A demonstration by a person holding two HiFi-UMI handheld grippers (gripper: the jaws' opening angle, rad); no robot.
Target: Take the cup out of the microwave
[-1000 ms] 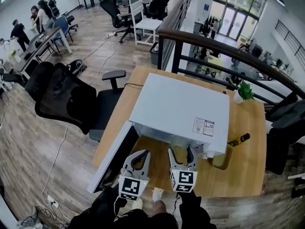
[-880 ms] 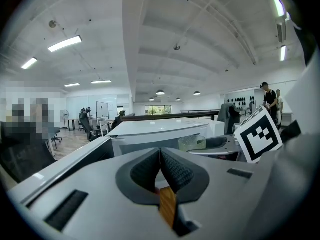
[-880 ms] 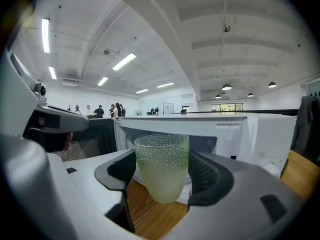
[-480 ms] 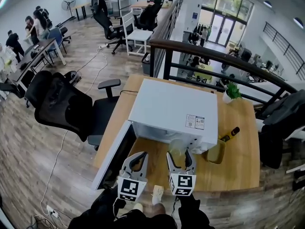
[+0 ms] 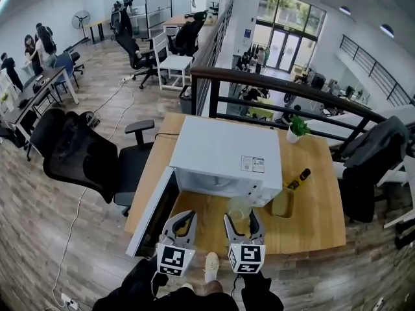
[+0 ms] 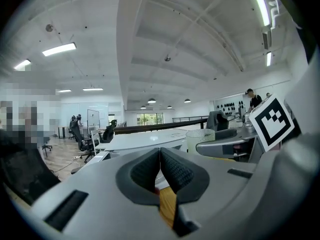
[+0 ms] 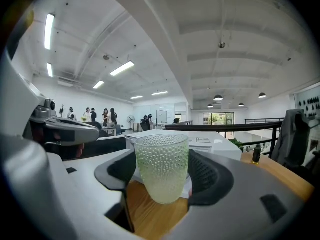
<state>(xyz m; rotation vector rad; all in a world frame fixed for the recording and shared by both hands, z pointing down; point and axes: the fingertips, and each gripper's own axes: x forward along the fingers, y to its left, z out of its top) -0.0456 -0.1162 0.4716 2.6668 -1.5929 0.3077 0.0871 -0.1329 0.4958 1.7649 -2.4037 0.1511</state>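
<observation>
1. Cup of clear dimpled glass with a pale green tint [image 7: 161,166] stands upright between the two jaws of the right tongs [image 5: 243,218]. The dark ribbed pads press on its two sides, so these jaws are wide apart and closed on the glass.
2. The cup is outside the white microwave oven [image 5: 224,151], just in front of its open cavity and over the light wooden worktop [image 5: 318,229].
3. The dark-framed microwave door [image 5: 150,216] is swung open at the left of the oven in the head view.
4. The left tongs [image 5: 179,224] are just beside the right tongs, near the open door. Their jaws are together, pad against pad, and nothing is between them.
5. On the worktop at the right of the oven there is an olive-green mug [image 5: 282,203], and near it lies a dark bottle with a yellow cap [image 5: 298,178]. Further back stands a small green plant in a white pot [image 5: 297,128].
6. A black mesh office chair [image 5: 84,157] stands at the left of the worktop, and a black railing with a brown handrail [image 5: 292,86] runs behind it.
</observation>
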